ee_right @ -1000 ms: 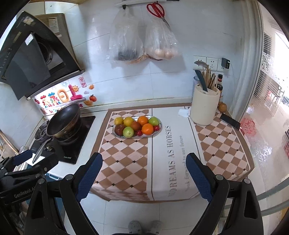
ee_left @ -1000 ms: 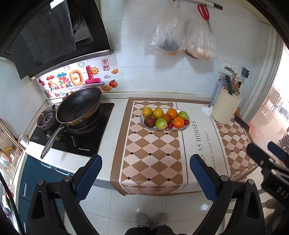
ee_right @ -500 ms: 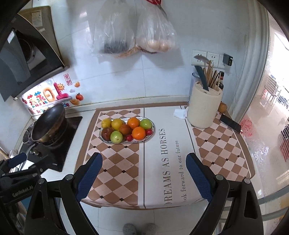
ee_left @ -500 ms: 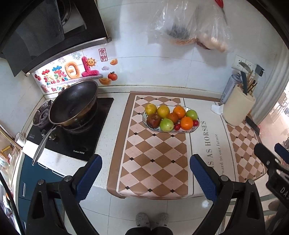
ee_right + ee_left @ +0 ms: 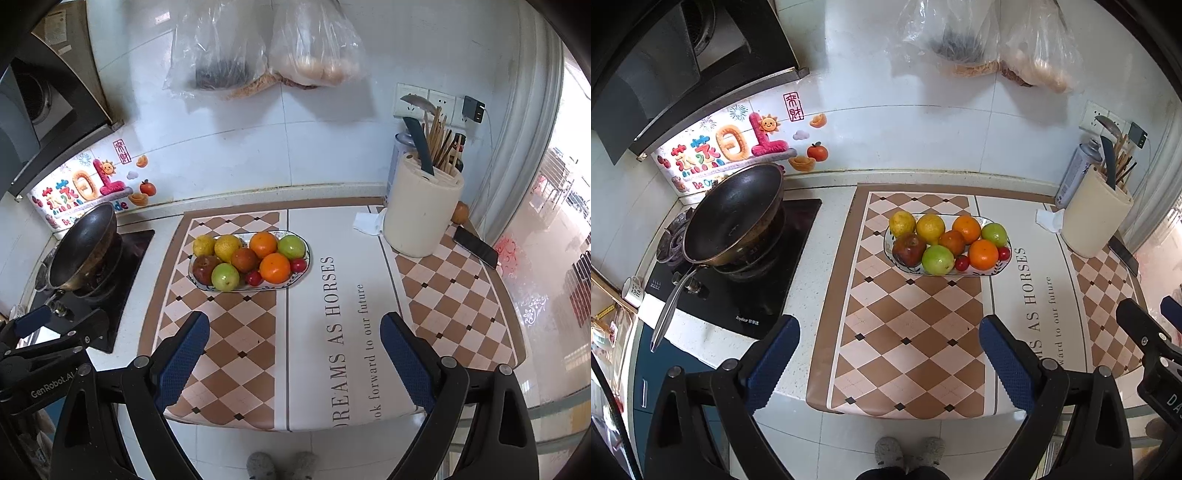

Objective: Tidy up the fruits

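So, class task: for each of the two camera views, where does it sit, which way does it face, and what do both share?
Left wrist: sits on the left tool, faces forward and down at the counter; its open blue fingers, the right tool and slippered feet show.
Right wrist: sits on the right tool, facing likewise; open fingers, left tool and feet show.
Shared: fruit plate, wok, utensil holder.

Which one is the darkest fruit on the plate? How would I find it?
Find the black wok on the stove, then the fruit plate on the checkered mat. The dark red fruit sits at the plate's wok-side end, near edge; its neighbours are yellow and green.
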Available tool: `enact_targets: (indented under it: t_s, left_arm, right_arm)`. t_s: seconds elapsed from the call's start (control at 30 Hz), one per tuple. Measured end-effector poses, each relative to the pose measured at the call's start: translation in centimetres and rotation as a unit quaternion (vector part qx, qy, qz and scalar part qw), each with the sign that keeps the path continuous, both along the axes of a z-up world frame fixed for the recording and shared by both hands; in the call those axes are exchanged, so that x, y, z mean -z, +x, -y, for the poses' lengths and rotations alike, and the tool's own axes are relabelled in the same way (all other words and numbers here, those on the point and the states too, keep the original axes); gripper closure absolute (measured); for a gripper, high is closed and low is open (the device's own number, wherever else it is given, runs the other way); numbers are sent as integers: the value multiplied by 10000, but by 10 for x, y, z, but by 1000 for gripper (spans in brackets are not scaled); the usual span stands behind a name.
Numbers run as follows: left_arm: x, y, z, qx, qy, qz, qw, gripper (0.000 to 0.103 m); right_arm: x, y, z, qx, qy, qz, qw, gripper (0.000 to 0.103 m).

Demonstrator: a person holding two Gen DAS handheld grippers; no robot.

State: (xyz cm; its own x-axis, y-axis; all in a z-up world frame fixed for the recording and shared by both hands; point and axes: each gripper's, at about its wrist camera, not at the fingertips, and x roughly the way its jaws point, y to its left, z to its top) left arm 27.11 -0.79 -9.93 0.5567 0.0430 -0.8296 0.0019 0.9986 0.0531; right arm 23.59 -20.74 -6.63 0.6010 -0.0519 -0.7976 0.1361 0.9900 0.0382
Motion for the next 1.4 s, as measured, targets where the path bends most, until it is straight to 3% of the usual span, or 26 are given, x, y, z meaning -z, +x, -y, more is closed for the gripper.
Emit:
enact_targets:
  t_s: [0.27,0.33,1.4]
  left_arm:
    - [3,4,1,-29,-27,-12,10000,3]
    - [3,5,1,-43,-7,4,10000,3]
    - [-1,2,1,-73,-15,121,9999,1]
  right_arm:
    - [6,7,0,-50,1,-93,9999,7]
    - [7,9,0,-52,-17,-99,9999,3]
    - [1,13,0,-57,-109,-52,9999,2]
